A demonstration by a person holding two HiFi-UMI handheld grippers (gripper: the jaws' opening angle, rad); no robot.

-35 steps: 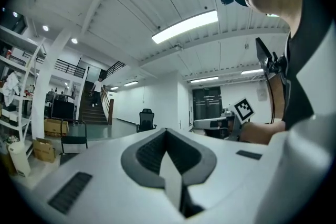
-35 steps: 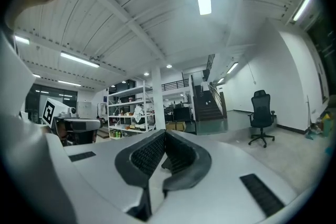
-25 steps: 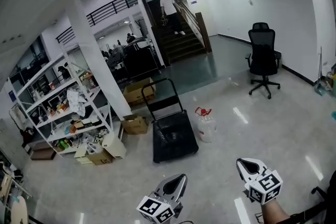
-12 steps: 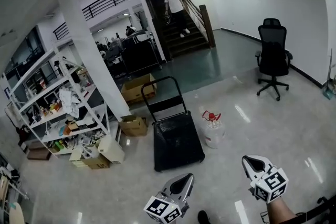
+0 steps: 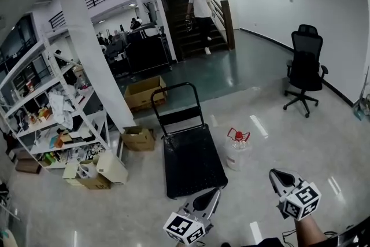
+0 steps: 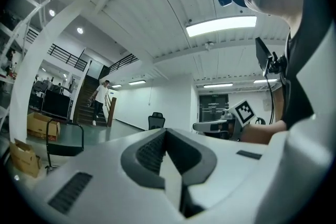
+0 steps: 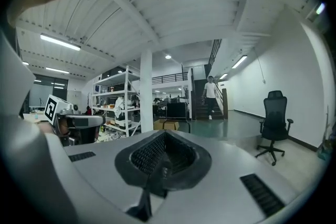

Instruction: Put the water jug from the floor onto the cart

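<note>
Plainly, the left claw [image 6: 169, 157] has its jaws pressed together with nothing between them, and the right claw [image 7: 161, 161] is closed and empty the same way. In the head view both sit at the bottom edge, side by side and apart, pointing out over bare floor [image 5: 272, 124].

Just ahead of the left claw lies the near edge of the cart [image 5: 193, 166], a flat black deck with its handle at the far end. The water jug [image 5: 236, 150] stands upright on the floor just beside the deck's right edge (red cap and handle on top), ahead of the right claw and apart from it.

Right of the jug the floor runs open as far as the office chair [image 5: 304, 69]. Left of the cart it is tighter: cardboard boxes [image 5: 139, 139], a column [image 5: 87, 49] and a loaded shelving rack [image 5: 46, 118].

Only the head view shows the jug and the deck. The left gripper view catches the right claw's marker cube [image 6: 244, 111] and a forearm [image 6: 260, 134]; the right gripper view looks level at the rack, the chair and a person [image 7: 210, 93] by the stairs [image 5: 191, 37].
</note>
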